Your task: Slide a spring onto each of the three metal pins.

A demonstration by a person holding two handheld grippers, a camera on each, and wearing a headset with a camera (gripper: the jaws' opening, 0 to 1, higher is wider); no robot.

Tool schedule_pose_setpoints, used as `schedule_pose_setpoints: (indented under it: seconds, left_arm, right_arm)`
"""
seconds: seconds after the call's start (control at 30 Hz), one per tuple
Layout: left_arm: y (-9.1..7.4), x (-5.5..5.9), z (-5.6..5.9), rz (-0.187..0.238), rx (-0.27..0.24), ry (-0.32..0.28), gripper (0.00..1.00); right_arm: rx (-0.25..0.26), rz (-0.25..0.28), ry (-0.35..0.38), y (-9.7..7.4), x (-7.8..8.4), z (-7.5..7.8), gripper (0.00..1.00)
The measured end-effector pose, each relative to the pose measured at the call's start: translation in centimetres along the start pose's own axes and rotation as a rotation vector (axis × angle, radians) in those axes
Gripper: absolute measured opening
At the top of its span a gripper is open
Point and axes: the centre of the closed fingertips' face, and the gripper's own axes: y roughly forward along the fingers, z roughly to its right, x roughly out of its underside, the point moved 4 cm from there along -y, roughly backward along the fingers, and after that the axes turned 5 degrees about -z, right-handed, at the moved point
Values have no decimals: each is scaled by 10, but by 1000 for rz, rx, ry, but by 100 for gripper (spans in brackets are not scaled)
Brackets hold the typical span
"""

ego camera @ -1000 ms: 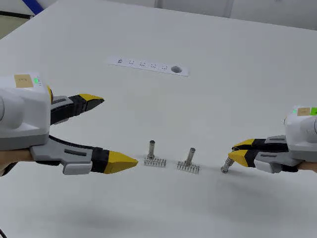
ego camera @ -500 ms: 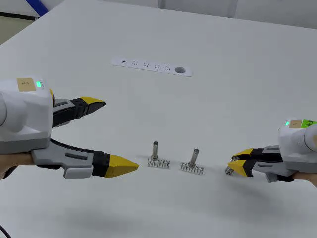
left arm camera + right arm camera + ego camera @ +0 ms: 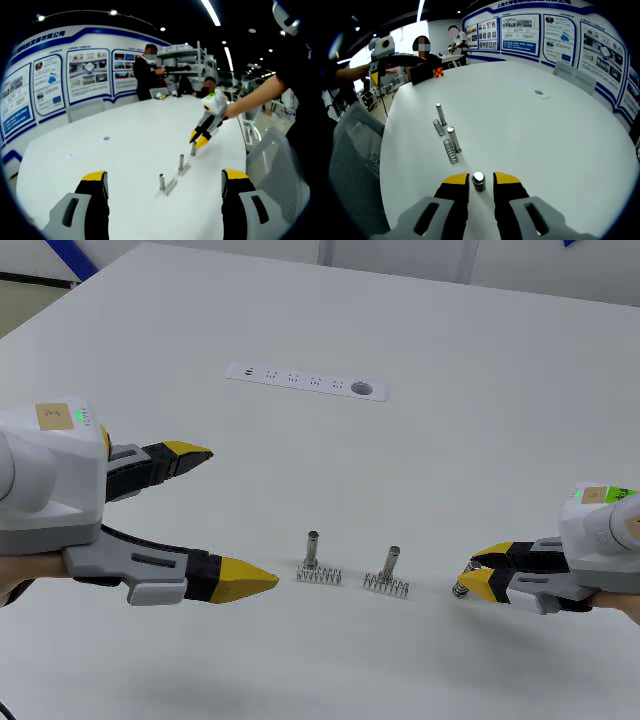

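Observation:
Two bare metal pins (image 3: 311, 547) (image 3: 391, 562) stand upright at the table's near middle, each with a spring (image 3: 318, 575) (image 3: 386, 586) lying flat at its foot. A third pin (image 3: 460, 589) (image 3: 478, 181) wears a coiled spring and stands between the tips of my right gripper (image 3: 480, 569) (image 3: 481, 181). Those jaws are only narrowly open, with a sliver of table showing on each side of the pin. My left gripper (image 3: 224, 517) (image 3: 164, 180) is spread wide open and holds nothing, to the left of the pins (image 3: 162, 181) (image 3: 181, 162).
A flush power strip (image 3: 305, 381) is set into the white table (image 3: 450, 440) farther back. Mesh chairs (image 3: 272, 165) (image 3: 352, 165) stand at the table's edge. People stand beyond the far end, near a small coloured cube (image 3: 439, 72).
The third pin leaned in the right gripper's tips a second ago; it now stands on the table and the right gripper has sunk lower, jaws slightly wider. The left gripper has held still.

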Motion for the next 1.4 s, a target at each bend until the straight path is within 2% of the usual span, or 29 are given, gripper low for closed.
schedule_pose_setpoints:
  seconds: [0.3, 0.43, 0.57, 0.73, 0.87, 0.93, 1.07, 1.3, 1.4]
  left_arm:
    - [3, -2, 6, 3, 16, 12, 96]
    - [4, -2, 7, 2, 23, 18, 95]
    - [5, -2, 8, 5, 26, 17, 95]
    - [4, -1, 9, 5, 26, 16, 95]
    - [-2, -2, 6, 35, 19, -12, 95]
    - [-4, -1, 3, 33, 9, -15, 95]
    - [-6, 0, 0, 32, -2, -22, 94]
    - [-5, 7, 0, 12, 0, -26, 93]
    - [-5, 8, 0, 10, 0, -30, 93]
  right_arm:
    - [11, 45, -18, -15, -18, -4, 20]
    - [-11, 67, -61, -19, -33, -16, 21]
    - [-42, 67, -111, -13, -43, -29, 21]
    - [-90, 34, -191, 4, -48, -45, 21]
    - [-111, -33, -296, 17, -43, -54, 21]
    - [-121, -38, -294, 22, -42, -57, 22]
    - [-139, -81, -323, 34, -37, -60, 22]
    - [-145, -128, -309, 50, -32, -57, 22]
    - [-146, -146, -324, 55, -30, -56, 22]
